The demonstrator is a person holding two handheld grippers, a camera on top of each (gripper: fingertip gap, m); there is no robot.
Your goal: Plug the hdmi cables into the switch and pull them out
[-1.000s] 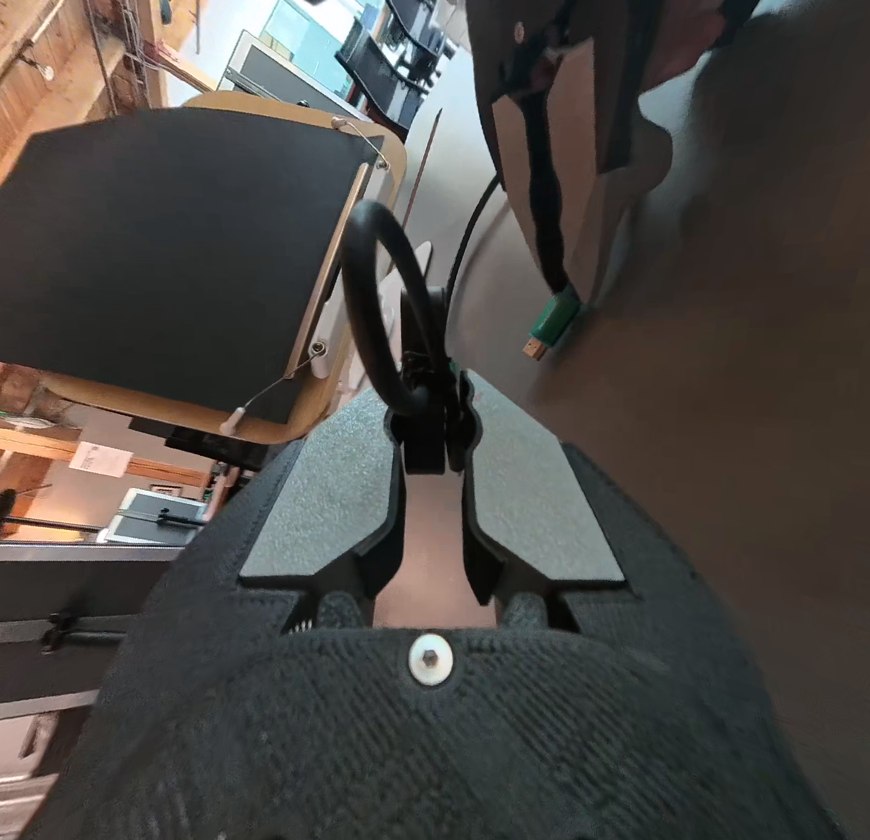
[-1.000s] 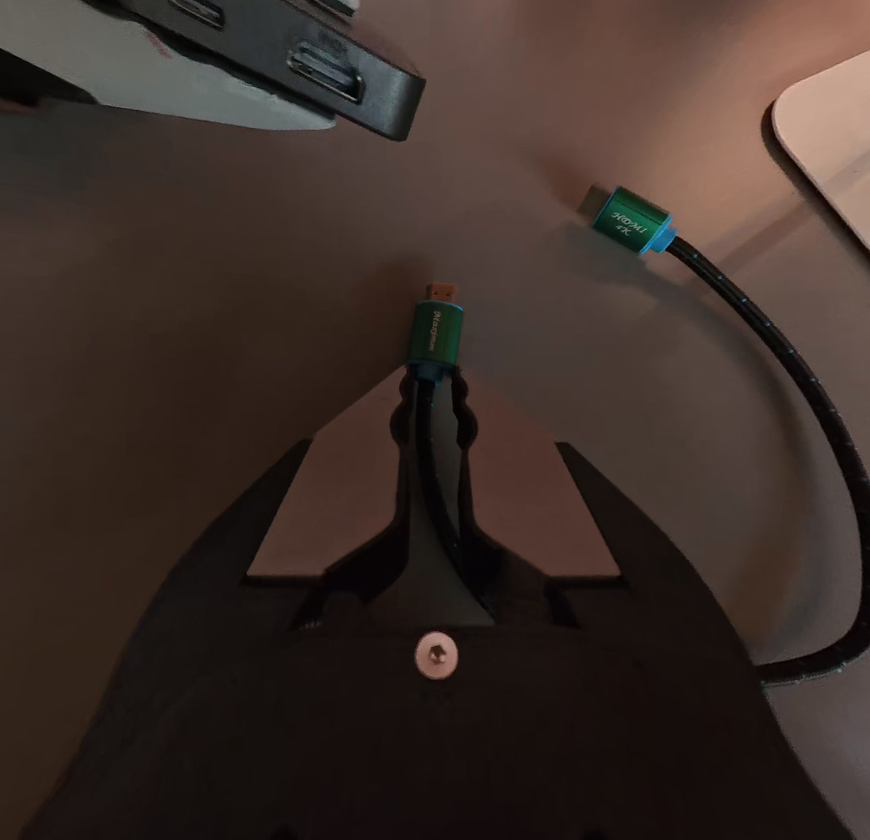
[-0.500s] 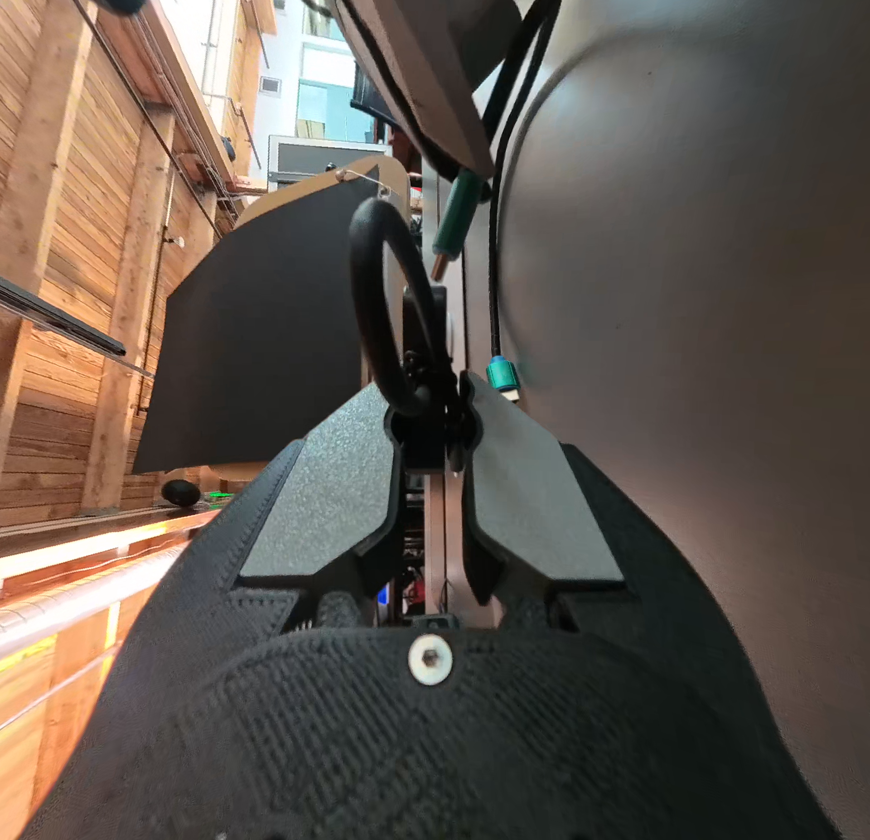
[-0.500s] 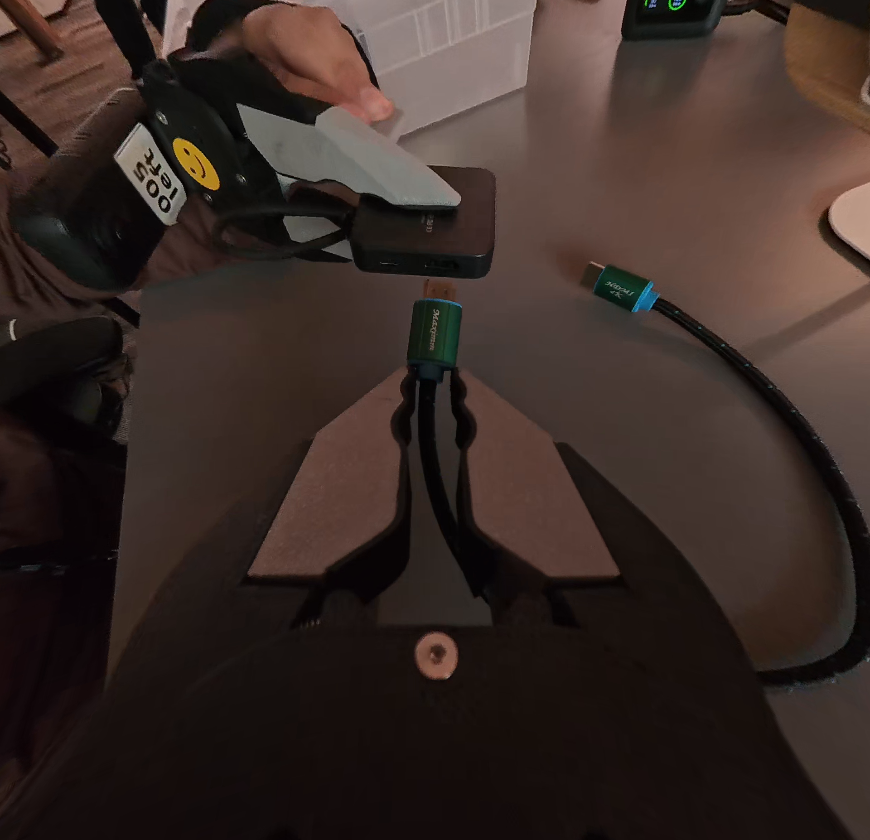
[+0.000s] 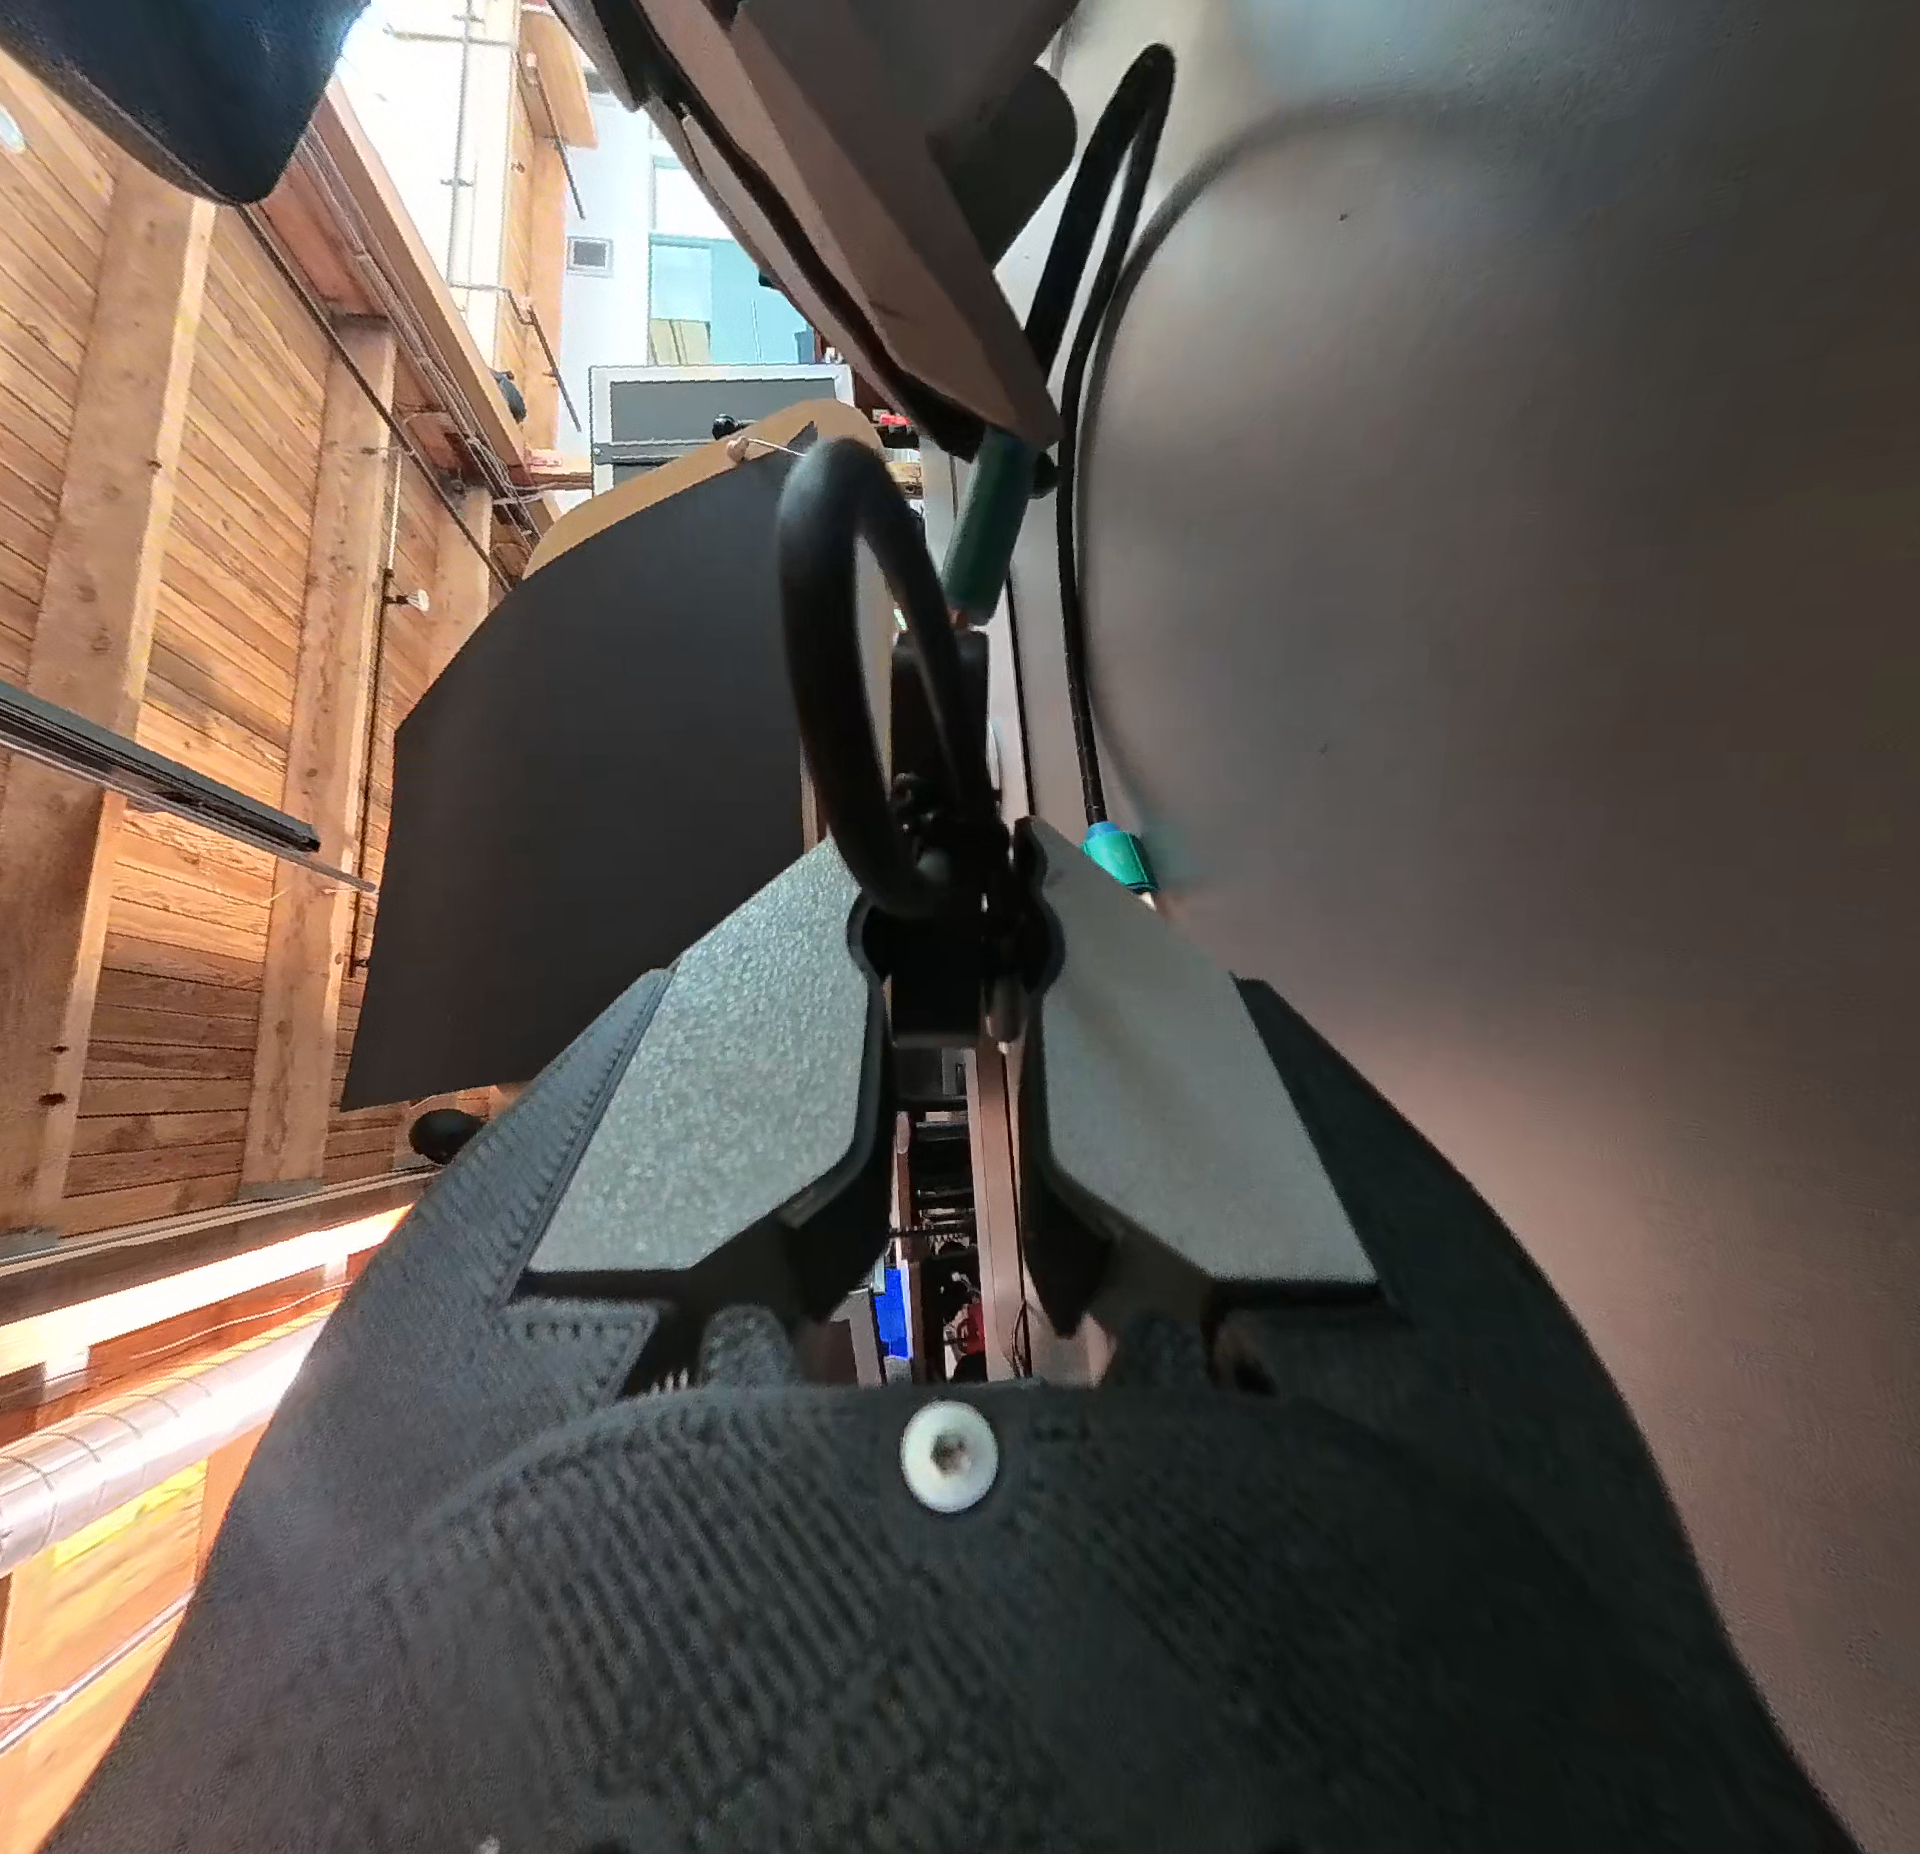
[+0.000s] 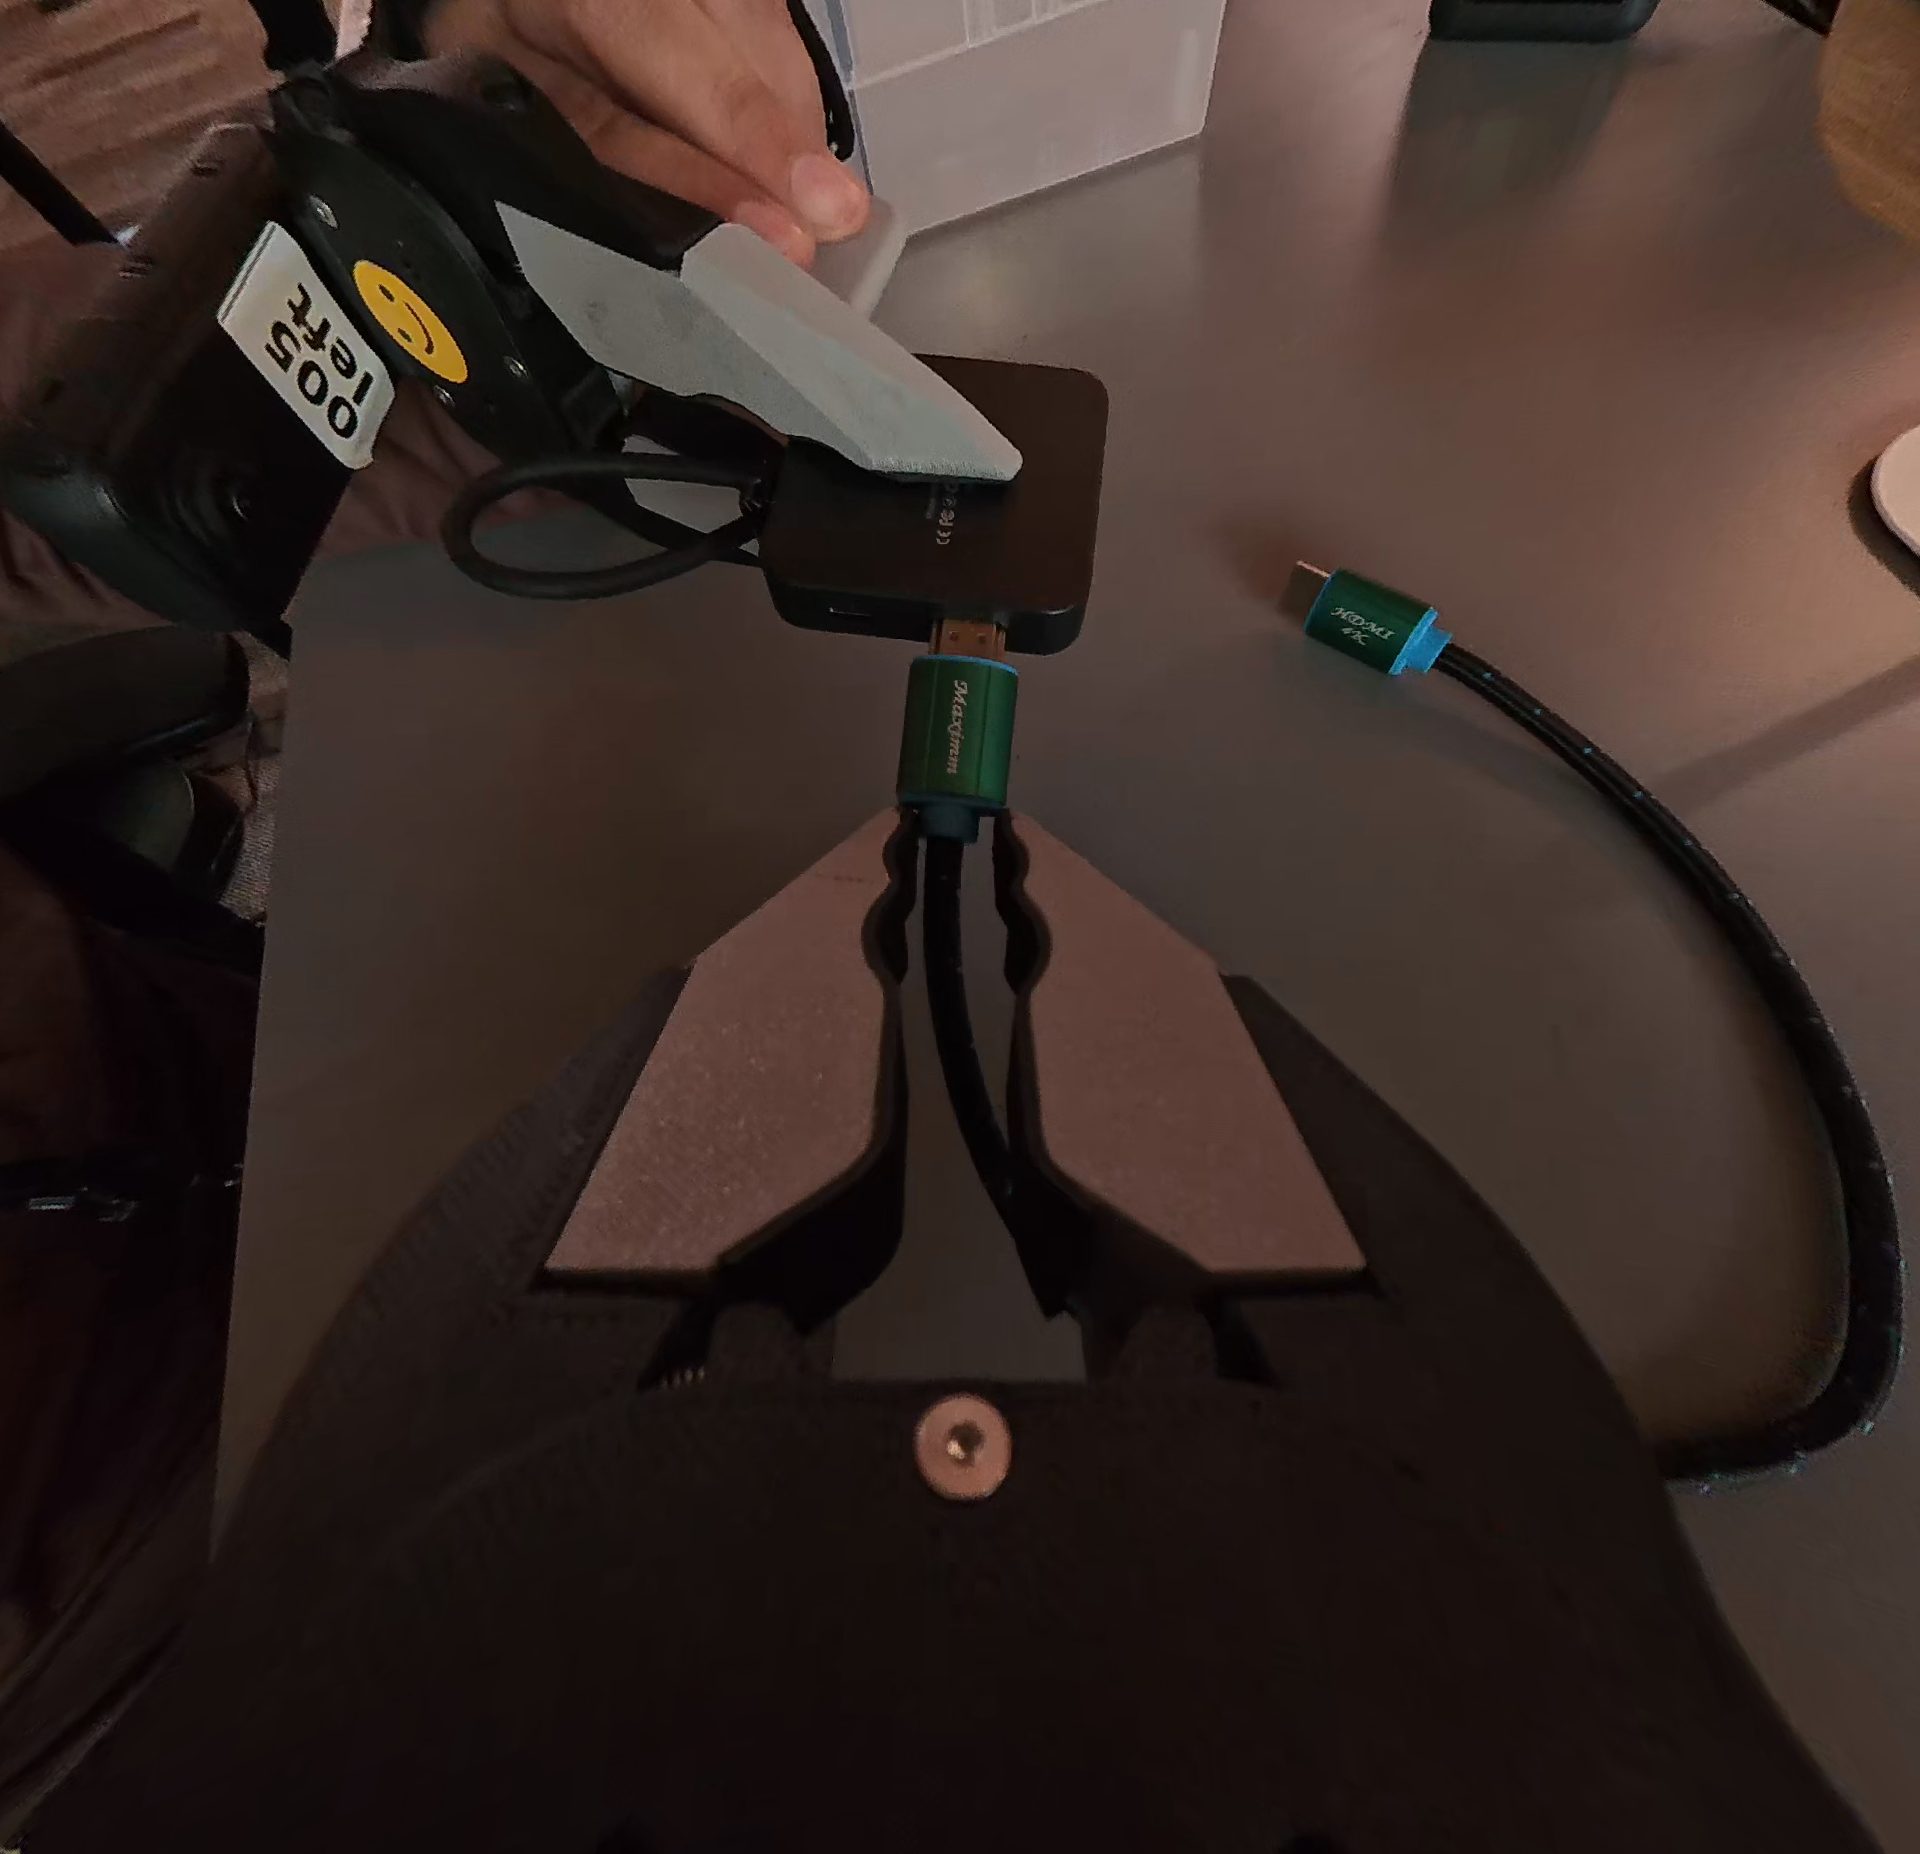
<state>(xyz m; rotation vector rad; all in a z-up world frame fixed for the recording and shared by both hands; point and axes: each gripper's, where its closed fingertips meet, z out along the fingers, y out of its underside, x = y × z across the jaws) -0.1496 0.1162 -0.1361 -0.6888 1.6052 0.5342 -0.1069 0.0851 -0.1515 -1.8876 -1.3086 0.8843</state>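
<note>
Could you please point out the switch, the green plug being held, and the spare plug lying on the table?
switch (image 6: pixel 997 516): right wrist view, its dark top face.
green plug (image 6: pixel 956 729): right wrist view, its green shell.
spare plug (image 6: pixel 1366 623): right wrist view, its green shell.

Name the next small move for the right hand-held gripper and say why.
Probably push the green plug straight forward into the switch. Its metal tip sits at the port's mouth, apparently not fully in, and the left hand-held gripper holds the switch above the table.
</note>
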